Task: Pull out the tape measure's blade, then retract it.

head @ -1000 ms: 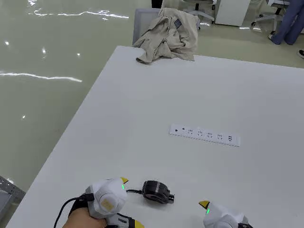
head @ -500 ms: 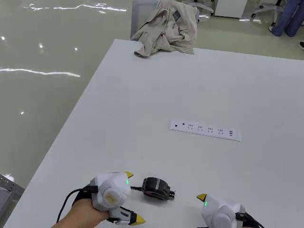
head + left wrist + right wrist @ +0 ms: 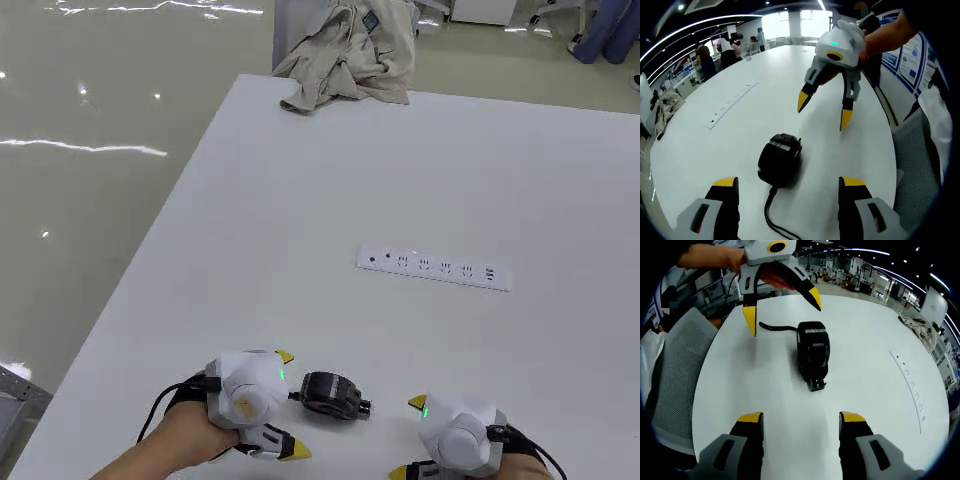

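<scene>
The black tape measure (image 3: 333,394) lies on the white counter (image 3: 300,200) at the lower middle of the head view, blade wound in (a dark cord (image 3: 772,327) trails from its rear end). The left tongs (image 3: 290,404) stand spread just left of it, not touching the case. The right tongs (image 3: 407,437), also spread, hover at the lower right, apart from it. A power strip (image 3: 435,268) lies above, right of centre.
</scene>
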